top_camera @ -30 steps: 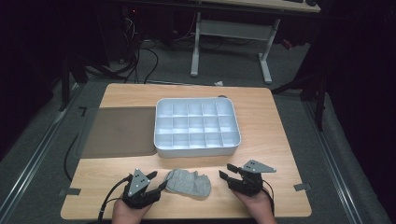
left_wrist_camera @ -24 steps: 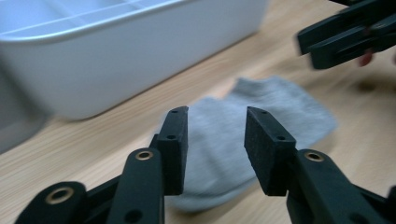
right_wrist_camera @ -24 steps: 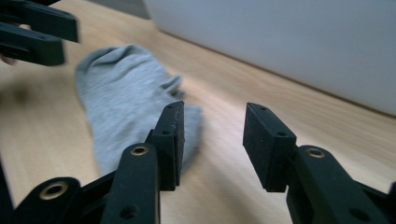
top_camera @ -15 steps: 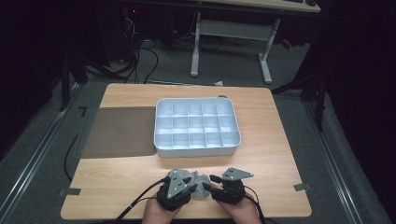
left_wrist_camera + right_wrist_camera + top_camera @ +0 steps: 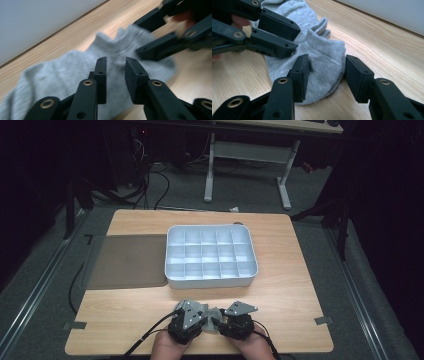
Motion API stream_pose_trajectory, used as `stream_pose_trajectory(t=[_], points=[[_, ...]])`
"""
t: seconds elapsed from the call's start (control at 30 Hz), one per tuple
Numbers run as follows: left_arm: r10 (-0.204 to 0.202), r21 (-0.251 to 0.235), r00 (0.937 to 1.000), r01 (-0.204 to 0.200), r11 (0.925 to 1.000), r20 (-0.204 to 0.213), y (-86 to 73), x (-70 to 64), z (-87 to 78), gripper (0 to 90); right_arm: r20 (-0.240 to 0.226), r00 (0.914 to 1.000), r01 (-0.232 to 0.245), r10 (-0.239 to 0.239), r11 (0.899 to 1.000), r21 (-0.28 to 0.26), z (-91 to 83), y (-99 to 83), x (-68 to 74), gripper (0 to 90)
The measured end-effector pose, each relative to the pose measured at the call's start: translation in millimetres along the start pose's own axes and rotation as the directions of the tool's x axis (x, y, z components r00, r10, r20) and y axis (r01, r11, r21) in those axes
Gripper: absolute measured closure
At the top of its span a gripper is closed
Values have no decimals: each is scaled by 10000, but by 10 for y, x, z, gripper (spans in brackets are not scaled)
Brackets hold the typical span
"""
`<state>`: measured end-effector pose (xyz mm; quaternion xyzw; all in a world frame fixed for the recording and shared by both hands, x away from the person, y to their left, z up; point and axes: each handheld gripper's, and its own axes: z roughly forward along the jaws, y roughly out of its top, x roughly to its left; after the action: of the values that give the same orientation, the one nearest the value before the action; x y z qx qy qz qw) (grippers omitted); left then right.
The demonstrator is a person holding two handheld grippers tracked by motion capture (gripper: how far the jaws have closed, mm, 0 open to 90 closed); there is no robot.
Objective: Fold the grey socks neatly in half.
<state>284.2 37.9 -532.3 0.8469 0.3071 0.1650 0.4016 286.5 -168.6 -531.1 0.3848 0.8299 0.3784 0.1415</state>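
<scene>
A grey sock lies flat on the wooden table near its front edge, mostly hidden between the two grippers in the high view. My left gripper points right, my right gripper points left, and their tips nearly meet. In the left gripper view, the left gripper hovers over the sock with a narrow gap between its jaws. The right gripper is open wide, its jaws on either side of the sock's rounded end. Neither holds the cloth.
A white tray with several empty compartments stands mid-table behind the sock; its wall rises close by. A dark mat lies left of the tray. Bare wood stretches to the left and right of the hands.
Both grippers have moved inward from the sock's two ends and now meet over its middle. The sock is now mostly covered in the high view.
</scene>
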Motion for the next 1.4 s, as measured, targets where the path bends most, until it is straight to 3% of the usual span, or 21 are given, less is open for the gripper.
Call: stream_pose_trajectory(t=[0.23, 0.37, 0.43, 0.5, 0.53, 0.6, 0.7, 0.77, 0.97, 1.03, 1.2, 1.4], points=[[-439, 212, 9978, 450, 9988, -493, -115, 233, -152, 724, -20, 9998, 200, -200, 9998, -4, 8, 3, 16, 618], [-481, 214, 9972, 494, 9985, -574, -135, 271, -193, 726, -27, 9996, 265, -265, 9996, -23, 10, 4, 18, 623], [-472, 140, 9974, 480, 9987, -553, -133, 263, -211, 711, -31, 9996, 265, -265, 9996, -30, 10, 3, 18, 623], [-431, -385, 9963, 403, 9984, -741, -108, 268, -273, 690, -57, 9997, 240, -240, 9997, -3, 8, 4, 14, 624], [-431, -385, 9963, 403, 9984, -741, -108, 268, -273, 690, -57, 9997, 240, -240, 9997, -3, 8, 4, 14, 624], [-519, -469, 9938, 475, 9978, -980, -100, 319, -290, 691, -54, 9997, 236, -236, 9997, -6, 8, 3, 14, 624], [-544, 174, 9847, 581, 9982, -1655, -160, 434, -237, 725, -81, 9997, 239, -239, 9997, -6, 9, 4, 10, 624], [-611, 202, 9810, 659, 9976, -1840, -196, 482, -240, 739, -140, 9996, 246, -246, 9997, -22, 9, 3, 10, 651], [-732, 215, 9790, 787, 9967, -1904, -222, 540, -260, 730, -406, 9986, 337, -338, 9994, -30, 10, 4, 10, 726], [-778, 167, 9796, 823, 9965, -1853, -234, 548, -267, 729, -576, 9974, 443, -444, 9990, -24, 9, 3, 10, 784], [-973, 120, 9805, 1008, 9948, -1705, -256, 565, -289, 737, -709, 9953, 653, -654, 9979, -31, 1, 1, 16, 827], [-1074, 202, 9887, 1101, 9937, -1042, -254, 485, -306, 744, -506, 9977, 457, -460, 9989, -67, -49, -20, -40, 834]])
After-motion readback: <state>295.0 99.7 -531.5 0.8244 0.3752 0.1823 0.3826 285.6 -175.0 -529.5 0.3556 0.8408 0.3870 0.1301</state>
